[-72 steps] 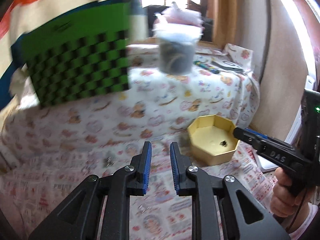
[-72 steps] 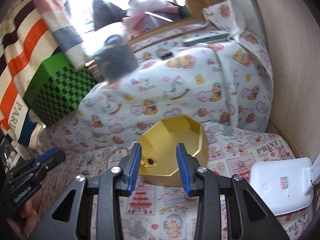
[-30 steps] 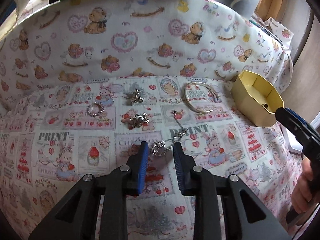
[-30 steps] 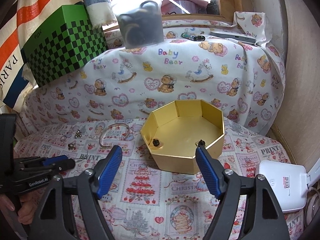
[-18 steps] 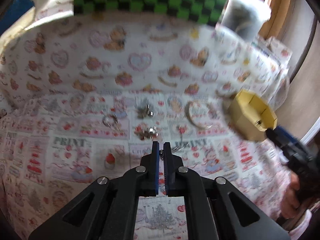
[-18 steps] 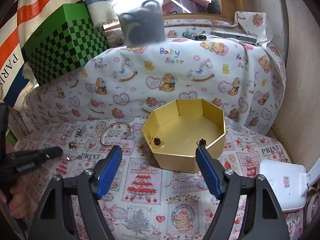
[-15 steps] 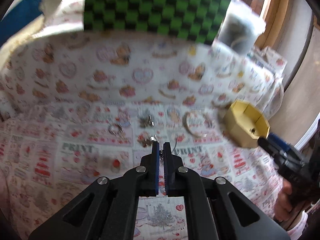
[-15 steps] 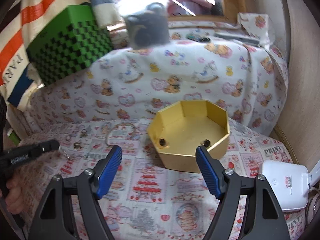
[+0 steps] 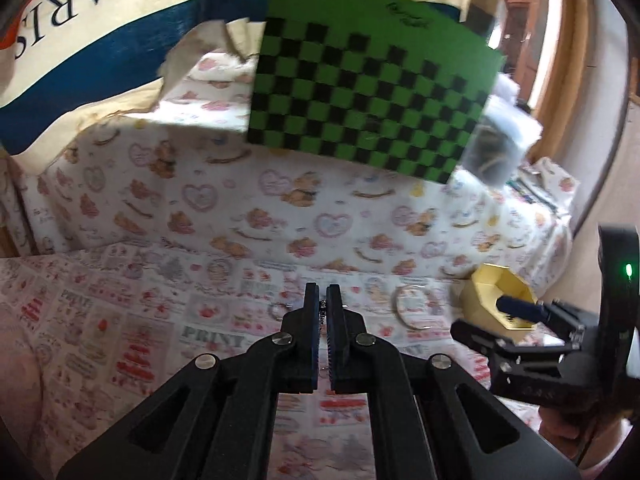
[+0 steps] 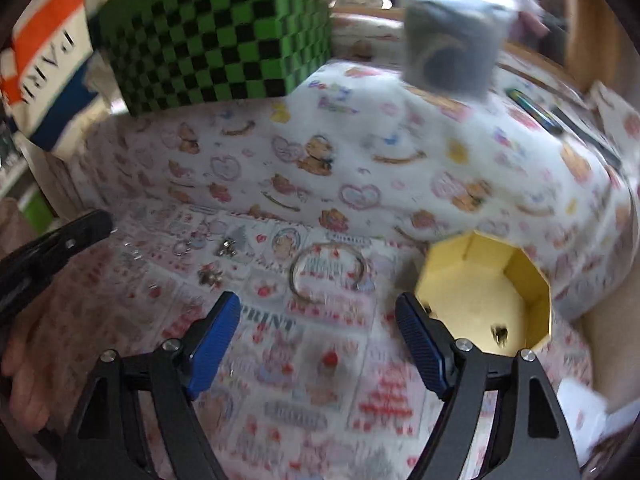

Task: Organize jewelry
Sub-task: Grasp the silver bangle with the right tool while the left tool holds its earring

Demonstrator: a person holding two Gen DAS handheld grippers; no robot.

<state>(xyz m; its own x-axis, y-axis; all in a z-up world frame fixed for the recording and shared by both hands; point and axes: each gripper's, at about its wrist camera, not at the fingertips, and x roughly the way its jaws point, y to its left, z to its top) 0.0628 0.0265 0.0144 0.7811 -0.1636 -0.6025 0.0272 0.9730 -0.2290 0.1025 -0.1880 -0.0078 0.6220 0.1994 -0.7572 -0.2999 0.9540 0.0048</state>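
Note:
My left gripper [image 9: 322,303] is shut on a thin silver chain [image 9: 322,312], held above the printed cloth [image 9: 120,320]. The yellow octagonal box [image 9: 484,292] stands to its right; it also shows in the right wrist view [image 10: 492,280], with small dark pieces inside. My right gripper [image 10: 320,320] is open and empty, low over the cloth, left of the box. Beyond it lie a silver bangle [image 10: 328,270], two small silver charms [image 10: 228,247] [image 10: 211,277] and a ring [image 10: 182,247]. The bangle [image 9: 412,307] shows in the left wrist view too.
A green checkered box [image 9: 368,92] and a grey lidded tub [image 10: 452,36] stand on the raised ledge behind, under a bear-print cloth [image 10: 360,160]. A striped fabric [image 9: 80,40] hangs at the back left. A white object [image 10: 588,404] lies at the right edge.
My left gripper closed on the chain and has lifted it off the cloth. My right gripper has swung left, so the box now sits at its right.

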